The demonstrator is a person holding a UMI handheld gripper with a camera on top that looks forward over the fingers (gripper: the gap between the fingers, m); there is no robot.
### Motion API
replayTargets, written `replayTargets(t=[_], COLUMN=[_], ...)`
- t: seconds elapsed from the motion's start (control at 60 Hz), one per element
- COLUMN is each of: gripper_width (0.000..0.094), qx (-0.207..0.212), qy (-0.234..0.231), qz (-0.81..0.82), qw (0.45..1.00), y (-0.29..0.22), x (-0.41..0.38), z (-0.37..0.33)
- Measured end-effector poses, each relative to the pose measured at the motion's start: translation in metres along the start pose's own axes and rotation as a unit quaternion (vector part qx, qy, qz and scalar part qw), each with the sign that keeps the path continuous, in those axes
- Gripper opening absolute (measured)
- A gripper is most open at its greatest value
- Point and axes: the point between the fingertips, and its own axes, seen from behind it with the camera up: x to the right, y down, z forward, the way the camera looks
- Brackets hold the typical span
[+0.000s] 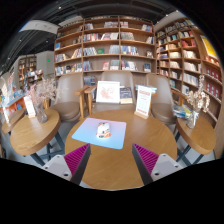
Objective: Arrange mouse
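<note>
Wooden tabletop (112, 165), warm and round-edged, filled the space ahead of the gripper (110, 160). Its two fingers stood wide apart, a magenta pad (75, 156) on the left one and another on the right, with nothing held between them, only bare wood in the gap.

Just beyond the fingers lay a pale blue mat (100, 134), roughly square and flat on the table. On its far half sat the mouse (103, 129), small and white with a touch of red on it; from where I stood I could not make out which way it faced. It rested on the mat by its own weight, well clear of both fingers and slightly toward the left one.

Past the mat, at the far side of the table, a white stand-up sign (145, 99) leaned upright. Behind it a small display (108, 92) of books or cards stood on a lower piece of furniture, with padded seating either side.

Off to the left another round table (35, 132) carried a vase of twigs (40, 100). On the right, a third table edge showed with a few objects on it, too small to tell. Tall bookshelves (105, 45) packed with books lined the back wall and ran on along the right.
</note>
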Motion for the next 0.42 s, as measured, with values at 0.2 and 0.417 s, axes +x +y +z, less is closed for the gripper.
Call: replayTargets(t=[0.2,0.417], gripper_width=[0.0858,0.0854], qx=[0.011,0.009], qy=[0.002,0.010], qz=[-0.010,-0.004], qw=[1.000,1.000], y=[0.019,0.040], x=[0.013,0.027], z=[-0.048,-0.063])
